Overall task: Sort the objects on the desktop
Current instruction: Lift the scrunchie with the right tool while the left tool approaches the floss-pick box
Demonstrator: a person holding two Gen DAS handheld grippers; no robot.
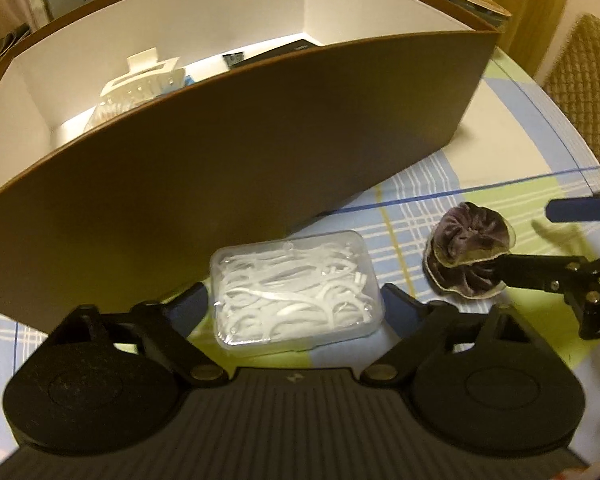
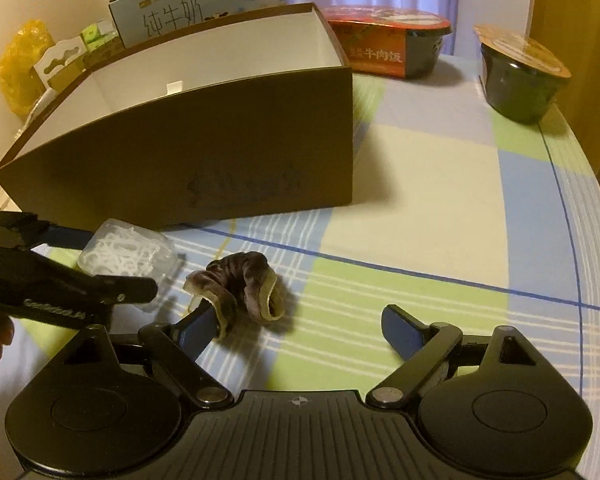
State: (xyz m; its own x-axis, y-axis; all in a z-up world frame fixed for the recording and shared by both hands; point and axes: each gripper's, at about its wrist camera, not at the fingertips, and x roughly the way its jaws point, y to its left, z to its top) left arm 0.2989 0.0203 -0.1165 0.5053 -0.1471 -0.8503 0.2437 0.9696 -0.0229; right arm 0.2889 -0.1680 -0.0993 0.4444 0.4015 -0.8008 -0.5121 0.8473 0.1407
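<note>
Your left gripper (image 1: 296, 304) is pitched steeply down at the table (image 2: 440, 208), jaws spread wide either side of the clear plastic box of floss picks (image 1: 296, 292). The pads stand just off the box's two short ends; no contact is visible, so record it as open and straddling, not gripping. The box lies flat on the checked cloth, touching or just in front of the long front wall of the brown cardboard box (image 1: 228, 160). Its long axis runs across your jaws, roughly parallel to that wall.

Your right gripper (image 2: 296, 328) is also tilted down, jaws wide apart and gripping nothing. The dark velvet scrunchie (image 2: 240, 284) lies on the cloth at the left fingertip (image 2: 198, 330), which passes under or against its near rim; the right finger is well clear of it. The scrunchie rests partly on edge, and its ring is seen obliquely in the right wrist view. From the left wrist view it sits just beside the floss box, toward the table's right edge.

Inside the cardboard box: a white hair claw clip (image 1: 140, 84) and a dark flat item (image 1: 276, 54), too shadowed to identify.
</note>
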